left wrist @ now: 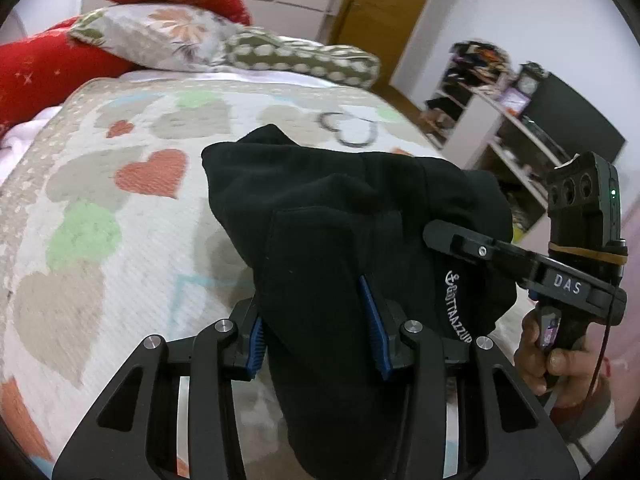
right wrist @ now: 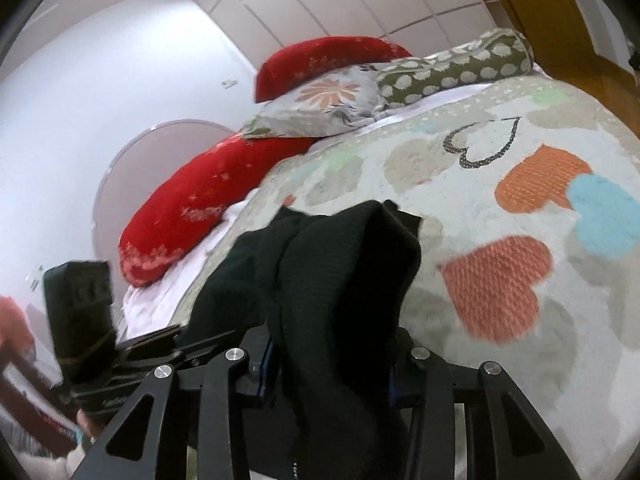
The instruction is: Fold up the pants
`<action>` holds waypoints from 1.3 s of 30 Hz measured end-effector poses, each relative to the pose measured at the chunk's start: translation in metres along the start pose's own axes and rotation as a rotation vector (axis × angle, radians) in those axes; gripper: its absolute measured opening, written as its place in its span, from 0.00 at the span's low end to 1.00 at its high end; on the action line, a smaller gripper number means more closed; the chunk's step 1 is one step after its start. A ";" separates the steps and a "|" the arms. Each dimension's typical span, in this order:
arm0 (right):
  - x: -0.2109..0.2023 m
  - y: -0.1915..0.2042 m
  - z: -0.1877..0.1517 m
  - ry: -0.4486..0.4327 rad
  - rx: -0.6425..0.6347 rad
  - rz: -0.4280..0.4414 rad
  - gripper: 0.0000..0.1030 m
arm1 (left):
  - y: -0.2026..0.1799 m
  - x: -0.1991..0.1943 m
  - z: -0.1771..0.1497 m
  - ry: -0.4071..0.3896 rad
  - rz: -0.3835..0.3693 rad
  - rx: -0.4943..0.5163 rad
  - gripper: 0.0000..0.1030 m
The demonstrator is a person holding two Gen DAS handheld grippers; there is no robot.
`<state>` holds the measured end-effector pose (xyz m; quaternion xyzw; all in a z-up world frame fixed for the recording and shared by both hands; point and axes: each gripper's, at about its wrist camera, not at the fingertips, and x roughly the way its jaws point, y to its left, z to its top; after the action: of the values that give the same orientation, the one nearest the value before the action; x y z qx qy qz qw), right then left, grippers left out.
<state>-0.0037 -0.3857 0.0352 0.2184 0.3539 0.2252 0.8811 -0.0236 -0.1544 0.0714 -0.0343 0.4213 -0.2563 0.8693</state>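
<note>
The black pants [left wrist: 340,216] hang bunched above the bed, with white lettering near one edge. My left gripper [left wrist: 318,332] is shut on a thick fold of them, blue pads pressed on the cloth. The right gripper [left wrist: 436,236] shows at the right of the left wrist view, held in a hand, its tip at the pants' edge. In the right wrist view the pants [right wrist: 340,280] drape over my right gripper [right wrist: 332,376], which is shut on the cloth. The left gripper's body [right wrist: 84,320] shows at the lower left there.
The bed has a white bedspread [left wrist: 120,208] with coloured hearts, also seen in the right wrist view [right wrist: 500,200]. Red and floral pillows [left wrist: 160,36] lie at the head. Shelves and a dark screen [left wrist: 560,120] stand at the right by a wooden door.
</note>
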 end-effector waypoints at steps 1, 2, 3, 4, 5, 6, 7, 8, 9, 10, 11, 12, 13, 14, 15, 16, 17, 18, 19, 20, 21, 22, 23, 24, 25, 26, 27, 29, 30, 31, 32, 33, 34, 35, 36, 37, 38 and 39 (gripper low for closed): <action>0.013 -0.005 0.002 0.020 0.011 -0.035 0.45 | 0.008 0.008 0.002 0.012 0.017 -0.015 0.40; 0.030 -0.011 0.003 0.063 0.019 -0.093 0.49 | 0.017 0.022 0.002 0.052 0.043 -0.035 0.41; 0.039 -0.014 0.003 0.100 0.014 -0.148 0.49 | 0.024 0.033 0.001 0.091 0.073 -0.051 0.44; 0.045 -0.018 0.001 0.139 0.000 -0.198 0.50 | 0.031 0.040 -0.002 0.112 0.092 -0.077 0.53; 0.041 -0.018 0.000 0.142 0.003 -0.186 0.50 | 0.036 0.037 -0.004 0.095 0.083 -0.108 0.57; 0.033 -0.018 -0.001 0.127 0.011 -0.179 0.51 | 0.037 0.031 -0.006 0.079 0.090 -0.112 0.57; 0.022 -0.015 0.000 0.103 0.009 -0.188 0.52 | 0.036 0.027 -0.007 0.070 0.104 -0.102 0.58; 0.011 -0.012 0.001 0.087 -0.003 -0.215 0.52 | 0.032 0.021 -0.009 0.057 0.140 -0.081 0.58; 0.002 -0.009 0.003 0.073 -0.018 -0.234 0.52 | 0.028 0.016 -0.011 0.048 0.167 -0.067 0.58; -0.004 -0.005 0.003 0.062 -0.028 -0.234 0.52 | 0.022 0.012 -0.012 0.039 0.191 -0.054 0.58; -0.013 0.000 0.005 0.045 -0.041 -0.213 0.52 | 0.016 0.009 -0.014 0.031 0.211 -0.040 0.57; -0.019 0.006 0.006 0.035 -0.055 -0.186 0.52 | 0.010 0.006 -0.016 0.025 0.226 -0.023 0.57; -0.021 0.014 0.007 0.037 -0.077 -0.172 0.52 | 0.008 0.005 -0.017 0.022 0.234 -0.012 0.58; -0.020 0.020 0.008 0.043 -0.097 -0.168 0.52 | 0.001 0.005 -0.020 0.019 0.253 0.007 0.58; -0.018 0.029 0.007 0.052 -0.130 -0.166 0.52 | 0.001 0.006 -0.020 0.017 0.264 0.013 0.58; -0.014 0.036 0.006 0.061 -0.151 -0.167 0.52 | -0.001 0.008 -0.023 0.013 0.281 0.019 0.58; -0.007 0.040 0.007 0.069 -0.162 -0.174 0.52 | -0.003 0.010 -0.026 0.008 0.300 0.023 0.58; 0.002 0.043 0.007 0.084 -0.175 -0.200 0.52 | -0.004 0.012 -0.028 0.004 0.310 0.024 0.58; 0.009 0.043 0.006 0.095 -0.185 -0.230 0.52 | -0.005 0.014 -0.029 0.002 0.315 0.022 0.58; 0.016 0.041 0.006 0.099 -0.190 -0.248 0.52 | -0.004 0.016 -0.029 0.002 0.315 0.018 0.58; 0.023 0.038 0.007 0.102 -0.192 -0.258 0.52 | -0.004 0.017 -0.029 0.003 0.314 0.014 0.59; 0.030 0.033 0.007 0.112 -0.186 -0.275 0.52 | -0.003 0.018 -0.030 0.005 0.312 0.006 0.60; 0.037 0.027 0.006 0.130 -0.172 -0.292 0.52 | -0.003 0.020 -0.029 0.008 0.312 0.003 0.62; 0.046 0.020 0.006 0.152 -0.160 -0.309 0.52 | -0.002 0.022 -0.029 0.010 0.309 0.000 0.63; 0.052 0.016 0.005 0.160 -0.158 -0.320 0.52 | -0.002 0.022 -0.029 0.010 0.305 -0.001 0.63; 0.053 0.013 0.005 0.155 -0.161 -0.327 0.53 | -0.001 0.024 -0.028 0.012 0.302 -0.004 0.63; 0.055 0.012 0.005 0.143 -0.166 -0.331 0.54 | -0.002 0.024 -0.028 0.012 0.303 -0.003 0.63; 0.053 0.011 0.007 0.145 -0.163 -0.322 0.54 | -0.004 0.026 -0.028 0.008 0.310 0.005 0.63; 0.051 0.012 0.008 0.144 -0.159 -0.316 0.54 | -0.005 0.026 -0.028 0.007 0.315 0.008 0.63; 0.046 0.013 0.008 0.143 -0.154 -0.312 0.53 | -0.006 0.026 -0.028 0.007 0.319 0.008 0.63; 0.038 0.014 0.007 0.142 -0.146 -0.307 0.53 | -0.006 0.025 -0.029 0.006 0.321 0.004 0.63; 0.032 0.017 0.006 0.138 -0.144 -0.303 0.53 | -0.006 0.025 -0.029 0.006 0.321 0.000 0.63; 0.024 0.021 0.003 0.131 -0.148 -0.299 0.53 | -0.006 0.025 -0.029 0.007 0.319 -0.007 0.63; 0.014 0.025 -0.002 0.122 -0.160 -0.298 0.53 | -0.005 0.024 -0.029 0.007 0.316 -0.017 0.63; 0.009 0.029 -0.006 0.118 -0.169 -0.301 0.53 | -0.005 0.023 -0.030 0.006 0.315 -0.023 0.63; 0.004 0.032 -0.012 0.116 -0.174 -0.304 0.53 | -0.005 0.023 -0.030 0.005 0.315 -0.026 0.63; 0.002 0.033 -0.018 0.120 -0.176 -0.304 0.53 | -0.006 0.022 -0.031 0.002 0.318 -0.028 0.63; 0.003 0.033 -0.027 0.137 -0.182 -0.304 0.54 | -0.006 0.022 -0.032 0.000 0.322 -0.028 0.63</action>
<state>-0.0293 -0.3513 0.0342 0.0658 0.4204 0.1348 0.8949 -0.0387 -0.1653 0.0371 0.0213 0.4248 -0.1078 0.8986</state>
